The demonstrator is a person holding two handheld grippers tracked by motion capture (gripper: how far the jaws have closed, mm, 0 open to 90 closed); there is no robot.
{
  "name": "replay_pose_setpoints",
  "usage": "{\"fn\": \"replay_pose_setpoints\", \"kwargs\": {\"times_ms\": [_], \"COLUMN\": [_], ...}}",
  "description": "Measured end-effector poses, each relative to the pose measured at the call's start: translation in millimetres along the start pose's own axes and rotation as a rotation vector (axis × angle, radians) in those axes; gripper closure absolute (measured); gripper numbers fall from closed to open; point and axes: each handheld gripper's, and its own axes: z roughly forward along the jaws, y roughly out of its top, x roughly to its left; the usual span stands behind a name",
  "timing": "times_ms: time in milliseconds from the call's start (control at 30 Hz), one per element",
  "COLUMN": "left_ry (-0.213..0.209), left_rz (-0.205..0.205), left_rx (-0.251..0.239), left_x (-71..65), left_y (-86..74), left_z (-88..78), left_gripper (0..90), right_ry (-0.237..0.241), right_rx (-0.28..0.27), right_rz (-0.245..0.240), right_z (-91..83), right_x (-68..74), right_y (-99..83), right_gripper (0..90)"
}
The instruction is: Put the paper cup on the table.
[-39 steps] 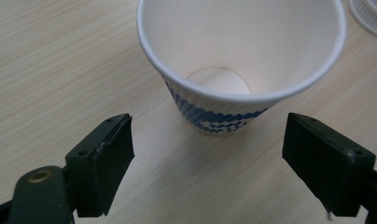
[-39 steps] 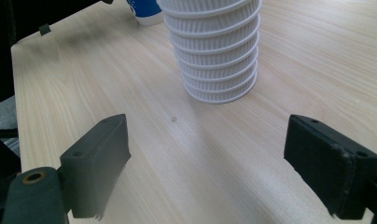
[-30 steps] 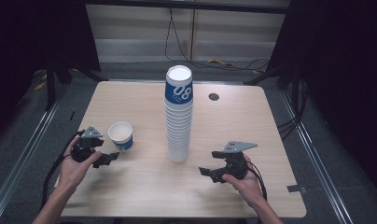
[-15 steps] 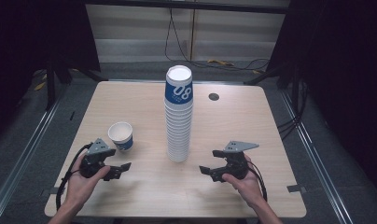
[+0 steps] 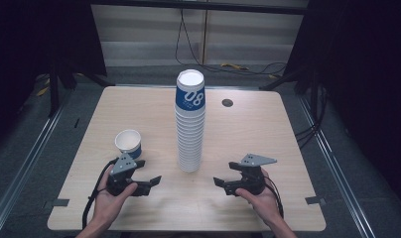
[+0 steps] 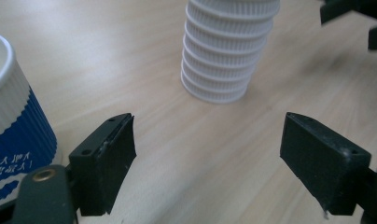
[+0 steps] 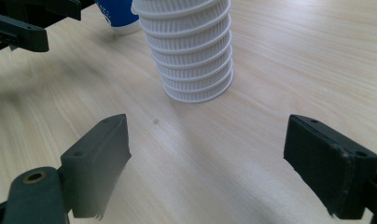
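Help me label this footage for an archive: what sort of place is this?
Probably a lab or studio recording bay, not a home: a bare wooden table ringed by black curtains, loose cables on the floor behind, and a tall cup stack standing between two handheld grippers.

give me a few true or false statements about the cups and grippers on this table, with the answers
1. A tall stack of cups stands near the middle of the table. True.
2. The left gripper is clamped on the single cup. False: its jaws stand apart over bare wood, and the cup sits beside it, untouched.
3. The single cup stands upright with its mouth up. True.
4. The right gripper holds a cup from the stack. False: nothing is between its jaws, and the stack stands farther off.
5. The single cup lies to the right of the stack in the high view. False: it is to the left of it.
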Motion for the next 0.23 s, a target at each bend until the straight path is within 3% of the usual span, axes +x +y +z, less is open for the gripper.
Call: {"fn": "replay_pose_setpoints", "kwargs": {"times_ms": [67,133,167,233], "left_ry": [-0.054,-0.059,-0.067,-0.07], "left_rz": [-0.024,-0.019,-0.004,0.005], "left_rx": [0.018,0.021,0.029,0.041], "left_x": [-2.8,-6.6,-7.5,-7.3], "left_y": [-5.0,-11.0,-12.1,-13.1], "left_z": [2.1,4.7,5.8,7.1], "left_gripper": [17.7,17.7,17.7,17.7], "right_ry": [-0.002,-0.009,-0.02,-0.031], "right_rx": [0.016,0.03,0.048,0.055], "right_rz": [0.002,-0.016,0.014,0.02], "right_z": [2.3,5.9,8.3,9.3], "right_x": [0.5,1.8,-0.2,-0.9], "right_y": [-1.4,-1.8,-2.6,-3.8], "right_gripper": [14.4,14.0,14.1,14.0]}}
